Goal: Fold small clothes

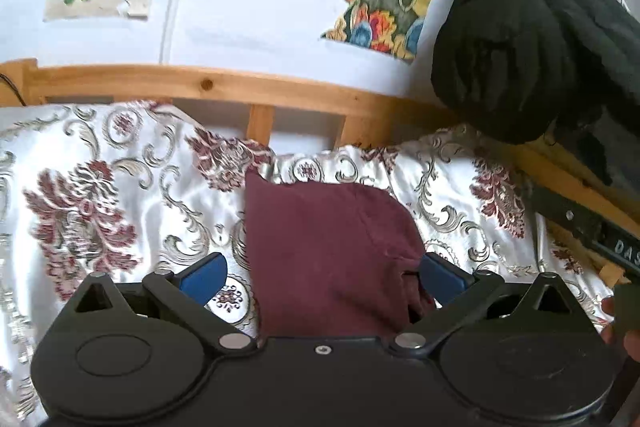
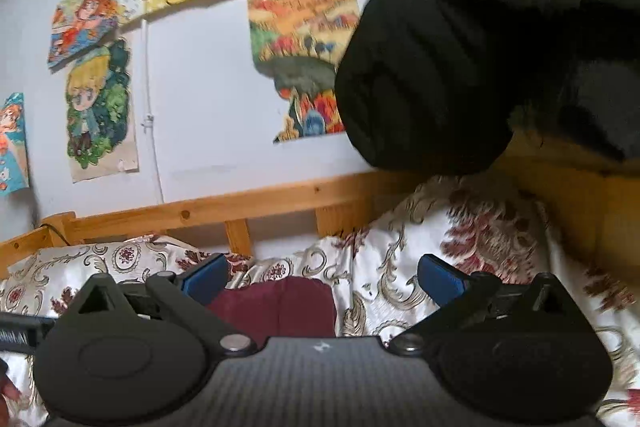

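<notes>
Left tool [image 1: 322, 277]: blue pads spread wide, nothing pinched. Right tool [image 2: 322, 279]: likewise spread, empty. Maroon garment [image 1: 328, 251]: folded, lying on the floral bedspread [image 1: 100, 195] (white, red-and-gold pattern), below both tools. Wooden bed rail [image 1: 208, 83] behind. Black knit item [image 1: 520, 39] hangs at right; drawings [image 2: 300, 59] on the wall.

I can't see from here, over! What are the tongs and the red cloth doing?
Left tongs open, holding nothing. Right tongs open, holding nothing. Maroon garment lying folded on the patterned bedspread. Black knitted garment hanging at right, clear of it.
</notes>
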A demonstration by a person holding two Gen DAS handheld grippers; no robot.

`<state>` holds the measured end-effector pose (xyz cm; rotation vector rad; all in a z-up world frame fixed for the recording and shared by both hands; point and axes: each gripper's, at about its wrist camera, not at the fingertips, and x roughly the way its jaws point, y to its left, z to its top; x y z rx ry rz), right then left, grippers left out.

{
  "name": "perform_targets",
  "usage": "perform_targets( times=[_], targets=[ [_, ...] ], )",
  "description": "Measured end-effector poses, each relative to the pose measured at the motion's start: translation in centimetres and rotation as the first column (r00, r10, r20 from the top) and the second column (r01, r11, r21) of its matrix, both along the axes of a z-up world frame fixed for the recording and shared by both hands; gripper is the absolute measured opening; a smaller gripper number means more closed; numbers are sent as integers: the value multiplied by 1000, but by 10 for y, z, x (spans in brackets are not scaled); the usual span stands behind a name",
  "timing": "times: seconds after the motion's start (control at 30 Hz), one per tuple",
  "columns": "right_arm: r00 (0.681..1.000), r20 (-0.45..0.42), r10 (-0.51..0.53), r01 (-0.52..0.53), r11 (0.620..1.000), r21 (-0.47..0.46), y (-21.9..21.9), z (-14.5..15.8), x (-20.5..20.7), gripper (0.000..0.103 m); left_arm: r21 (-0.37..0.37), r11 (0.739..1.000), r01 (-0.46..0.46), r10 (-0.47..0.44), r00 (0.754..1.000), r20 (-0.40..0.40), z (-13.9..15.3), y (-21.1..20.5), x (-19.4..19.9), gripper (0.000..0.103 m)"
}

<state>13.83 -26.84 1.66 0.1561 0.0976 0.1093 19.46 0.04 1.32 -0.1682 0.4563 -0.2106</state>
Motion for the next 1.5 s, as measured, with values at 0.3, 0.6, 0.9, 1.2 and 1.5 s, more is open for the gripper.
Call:
perform_targets(
  times=[0.3,0.6,0.9,1.2,1.5],
  targets=[
    [996,87,-19,21,1000,-20,-3,10,-76,103,-12,1000,-15,16,997,73,26,13,-61,102],
    [992,115,-50,49,999,5,-6,11,-123,103,17,1000,-5,4,995,102,27,21,-103,102],
    [996,73,-43,49,996,-79,9,5,-152,103,67,998,3,-11,992,123,17,25,-134,102],
    [983,-142,-113,97,988,-118,18,-17,-166,103,172,984,53,-63,997,48,-21,11,-151,102],
    [935,-299,-192,169,980,-102,9,-37,-161,103,206,978,17,-6,998,-55,-37,9,-138,102]
  ],
)
